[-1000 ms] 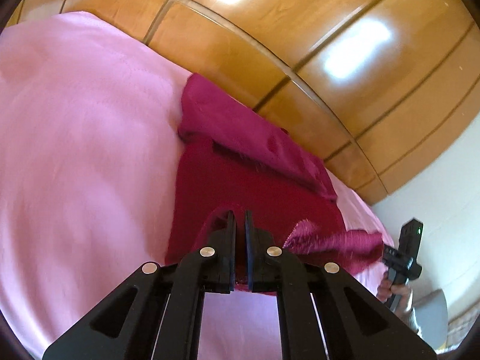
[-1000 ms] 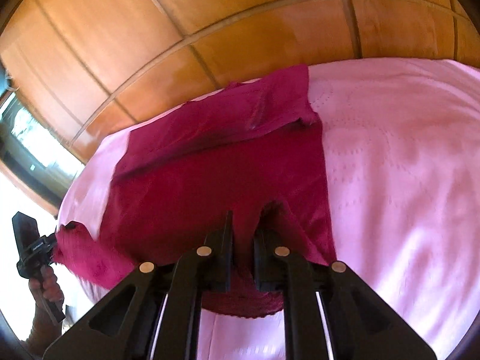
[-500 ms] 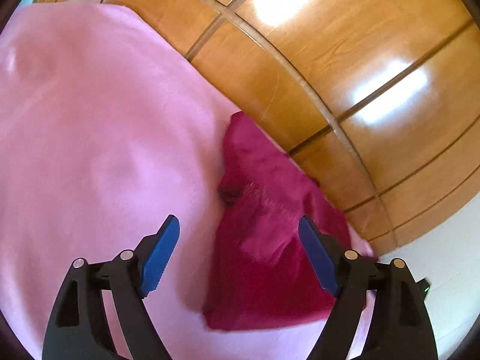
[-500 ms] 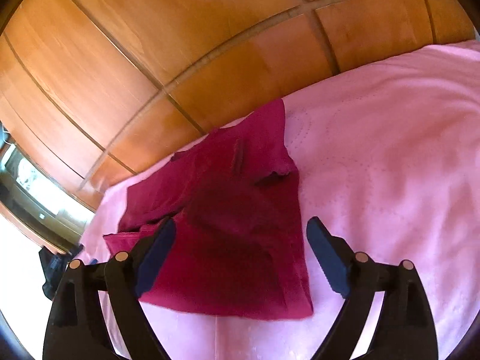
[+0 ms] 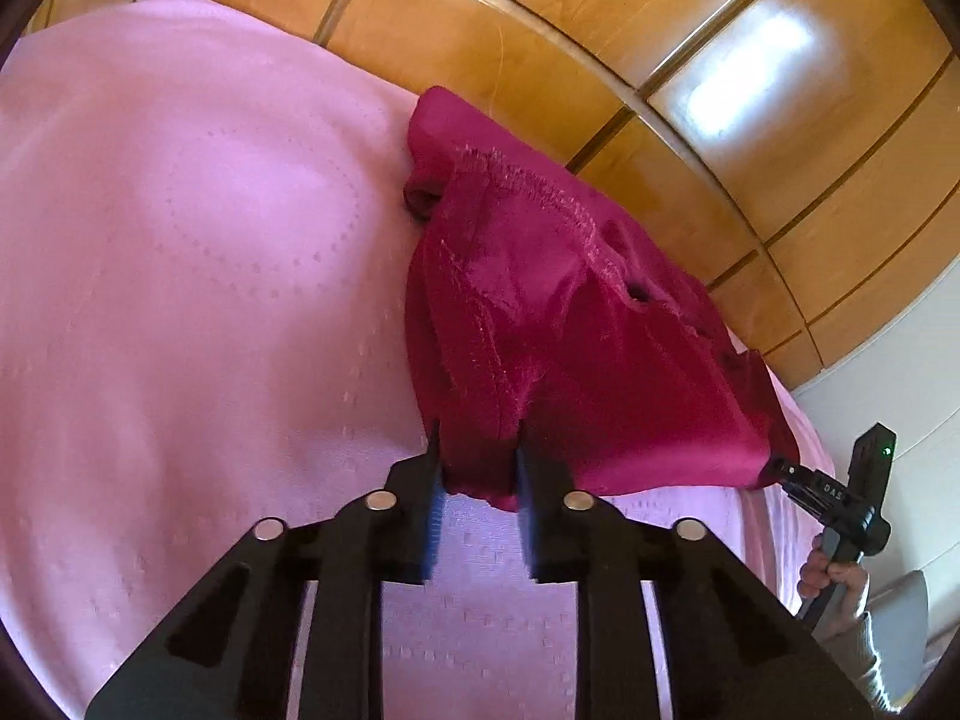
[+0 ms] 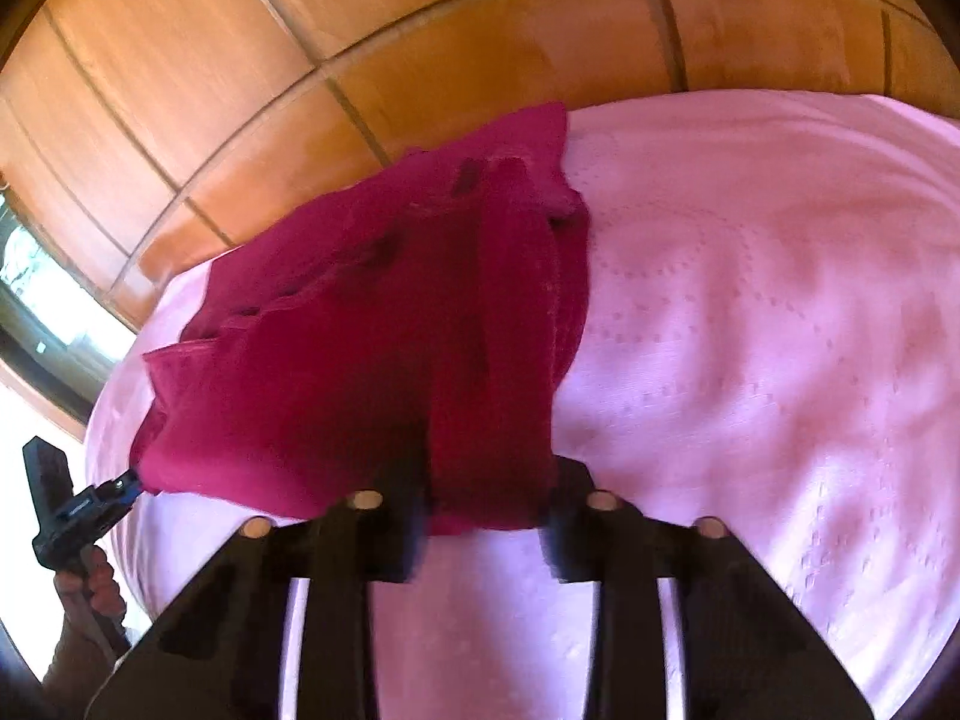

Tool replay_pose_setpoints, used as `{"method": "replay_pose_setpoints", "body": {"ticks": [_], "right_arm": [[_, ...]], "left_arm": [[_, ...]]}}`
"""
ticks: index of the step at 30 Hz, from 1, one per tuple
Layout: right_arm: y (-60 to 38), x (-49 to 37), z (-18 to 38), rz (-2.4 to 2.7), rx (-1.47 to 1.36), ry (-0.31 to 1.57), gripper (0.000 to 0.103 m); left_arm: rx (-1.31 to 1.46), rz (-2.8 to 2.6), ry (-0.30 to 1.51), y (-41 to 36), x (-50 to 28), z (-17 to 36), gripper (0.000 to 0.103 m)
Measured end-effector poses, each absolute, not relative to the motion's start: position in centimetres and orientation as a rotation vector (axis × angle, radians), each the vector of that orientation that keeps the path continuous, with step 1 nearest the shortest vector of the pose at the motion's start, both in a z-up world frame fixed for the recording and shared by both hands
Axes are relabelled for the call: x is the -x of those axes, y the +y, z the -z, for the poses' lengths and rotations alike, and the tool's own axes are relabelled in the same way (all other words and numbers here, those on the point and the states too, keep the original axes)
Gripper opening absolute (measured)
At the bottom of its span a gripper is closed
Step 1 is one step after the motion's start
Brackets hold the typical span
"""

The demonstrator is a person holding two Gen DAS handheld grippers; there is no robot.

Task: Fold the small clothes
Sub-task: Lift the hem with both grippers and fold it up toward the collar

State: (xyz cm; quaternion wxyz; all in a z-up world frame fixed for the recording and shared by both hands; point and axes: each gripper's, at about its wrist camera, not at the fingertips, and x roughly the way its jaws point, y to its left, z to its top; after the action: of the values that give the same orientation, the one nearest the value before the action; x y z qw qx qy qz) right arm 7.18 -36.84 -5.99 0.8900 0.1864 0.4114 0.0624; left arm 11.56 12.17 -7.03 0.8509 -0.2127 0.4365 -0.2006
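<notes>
Crimson garment (image 5: 576, 324) | both hand-held grippers closing on its near edge | writing unreadable

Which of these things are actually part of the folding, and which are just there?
Part of the job:
- crimson garment
- left gripper, jaws closing on the garment's near edge
- right gripper, jaws closing on its near edge

Just there:
- pink bedspread under the garment
- wooden panelling behind

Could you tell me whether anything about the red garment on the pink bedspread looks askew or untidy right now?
Yes. The red garment lies bunched and rumpled, its folded layers uneven, by the wooden panels. Both the left gripper and right gripper are closing on its near edge.
</notes>
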Motion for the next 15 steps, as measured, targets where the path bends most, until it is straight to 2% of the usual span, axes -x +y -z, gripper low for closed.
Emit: {"method": "replay_pose_setpoints", "body": {"ticks": [7, 15], "right_arm": [[-36.1, -3.8, 5.3, -0.155, -0.402, 0.840, 0.022], [-35.7, 2.9, 6.0, -0.189, -0.402, 0.917, 0.022]], "left_arm": [[0.440, 0.456, 0.909, 13.1, -9.0, 6.2, 0.015], [0.458, 0.492, 0.981, 14.6, -1.5, 6.8, 0.015]]}}
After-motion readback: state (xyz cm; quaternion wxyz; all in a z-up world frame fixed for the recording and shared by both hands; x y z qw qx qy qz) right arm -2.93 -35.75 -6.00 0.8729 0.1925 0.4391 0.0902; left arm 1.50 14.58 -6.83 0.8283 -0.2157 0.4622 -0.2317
